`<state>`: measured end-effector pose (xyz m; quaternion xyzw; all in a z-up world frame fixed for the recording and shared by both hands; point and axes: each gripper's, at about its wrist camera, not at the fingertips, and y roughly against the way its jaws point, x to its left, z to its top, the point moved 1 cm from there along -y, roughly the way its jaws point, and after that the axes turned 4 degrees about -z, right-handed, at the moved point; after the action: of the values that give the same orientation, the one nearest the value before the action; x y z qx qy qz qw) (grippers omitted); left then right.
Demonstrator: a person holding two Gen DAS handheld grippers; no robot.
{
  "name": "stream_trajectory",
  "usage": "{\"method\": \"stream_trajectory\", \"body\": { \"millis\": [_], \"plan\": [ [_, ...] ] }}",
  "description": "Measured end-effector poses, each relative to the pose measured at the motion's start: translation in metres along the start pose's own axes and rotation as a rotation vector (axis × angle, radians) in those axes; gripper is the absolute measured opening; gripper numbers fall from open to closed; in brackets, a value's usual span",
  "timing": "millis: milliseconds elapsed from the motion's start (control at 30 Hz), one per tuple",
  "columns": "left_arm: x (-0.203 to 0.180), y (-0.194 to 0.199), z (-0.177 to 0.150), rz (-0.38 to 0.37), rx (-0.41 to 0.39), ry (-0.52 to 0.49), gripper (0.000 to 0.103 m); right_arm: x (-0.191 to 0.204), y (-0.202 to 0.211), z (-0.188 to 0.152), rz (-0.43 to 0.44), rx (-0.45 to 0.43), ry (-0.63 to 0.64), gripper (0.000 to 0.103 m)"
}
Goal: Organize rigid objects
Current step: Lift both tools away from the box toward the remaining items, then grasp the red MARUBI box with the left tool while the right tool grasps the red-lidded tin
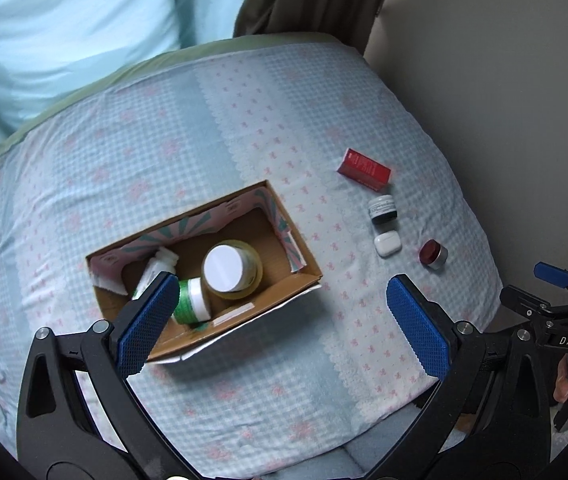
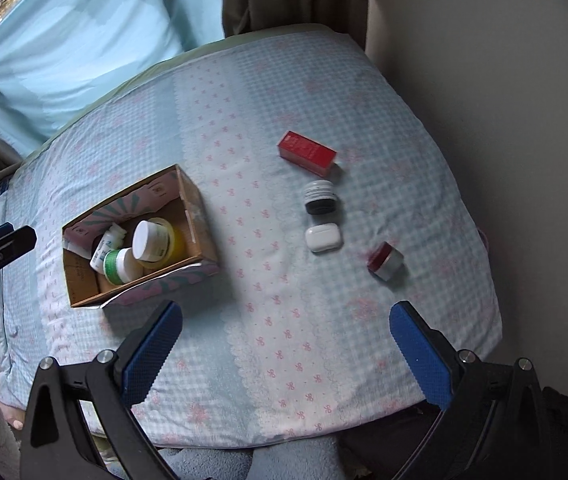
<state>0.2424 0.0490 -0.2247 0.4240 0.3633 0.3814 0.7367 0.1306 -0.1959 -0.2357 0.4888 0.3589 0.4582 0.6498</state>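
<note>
On the bed [image 2: 244,92], open cover lies between cardboard box [image 2: 200,216] and earbuds case [image 2: 323,237]; both lie ahead of the wide-open, empty right hand-held gripper [image 2: 284,356]. The left hand-held gripper [image 1: 284,320] is wide too.

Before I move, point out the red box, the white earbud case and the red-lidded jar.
red box [image 2: 308,152], right wrist view, its top face
white earbud case [image 2: 323,237], right wrist view, its lid
red-lidded jar [image 2: 380,257], right wrist view, its red lid

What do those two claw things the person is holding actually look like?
Both the left gripper and the right gripper are black frames with silver bolts, each carrying two fingers faced with textured blue pads. White letters "DAS" mark the right one's side.
</note>
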Motion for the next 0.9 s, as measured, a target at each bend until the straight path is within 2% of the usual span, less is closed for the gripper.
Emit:
{"method": "stream_trajectory", "body": {
  "millis": [233,500,700,900],
  "plan": [
    [-0.066,-0.047,0.058,-0.013,0.041,-0.204,0.103,-0.067,-0.023,0.001,-0.009,0.025,-0.191,0.103],
    [-0.129,-0.133,0.109,-0.073,0.136,-0.457,0.103,-0.112,-0.067,0.001,-0.031,0.064,-0.367,0.103],
    [-0.163,-0.206,0.127,-0.090,0.199,-0.697,0.103,-0.127,-0.105,0.006,-0.048,0.089,-0.456,0.103],
    [-0.180,-0.276,0.136,-0.078,0.286,-0.909,0.103,-0.134,-0.144,0.012,-0.059,0.100,-0.525,0.103]
  ]
}}
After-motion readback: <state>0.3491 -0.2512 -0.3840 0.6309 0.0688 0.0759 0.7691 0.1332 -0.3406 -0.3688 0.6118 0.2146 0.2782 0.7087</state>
